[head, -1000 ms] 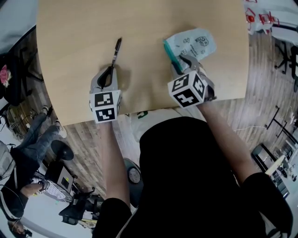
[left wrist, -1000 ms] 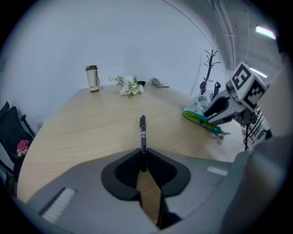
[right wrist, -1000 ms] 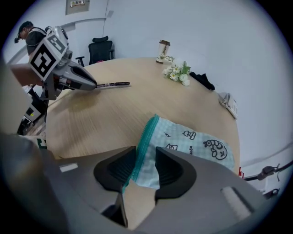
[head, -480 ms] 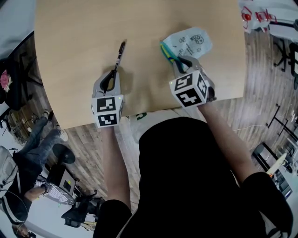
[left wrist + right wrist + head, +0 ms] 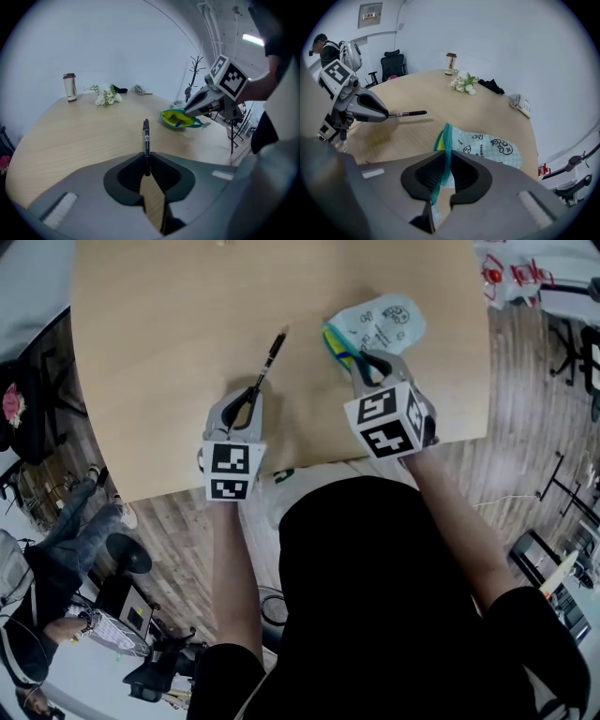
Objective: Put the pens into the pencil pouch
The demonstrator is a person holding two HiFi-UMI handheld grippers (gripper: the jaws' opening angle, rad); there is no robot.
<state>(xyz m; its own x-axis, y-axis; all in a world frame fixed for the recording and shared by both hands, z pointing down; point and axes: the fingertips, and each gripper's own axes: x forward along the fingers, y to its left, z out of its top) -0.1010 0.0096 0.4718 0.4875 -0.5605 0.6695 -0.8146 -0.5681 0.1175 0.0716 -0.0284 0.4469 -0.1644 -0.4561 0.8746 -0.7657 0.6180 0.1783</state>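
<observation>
- At the table's (image 5: 141,352) front edge, the left gripper (image 5: 251,397) is clenched on the tail of a black pen (image 5: 270,354). The pen juts out over the wood and is not yet in the pouch.
- Beside it, the right gripper (image 5: 364,362), whose jaws have just been closing, pinches the teal zipper edge of the pencil pouch (image 5: 386,322).
- Farther out, the pouch body lies near the right edge; slipping this pen in remains, I judge.

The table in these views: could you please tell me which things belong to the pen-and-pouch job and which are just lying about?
Part of the job: black pen, gripped by the left gripper; pencil pouch, its zip edge between the jaws of the right gripper, which have just been closing on it.

Lying about: flowers; tumbler; dark bundle; small pale object.
</observation>
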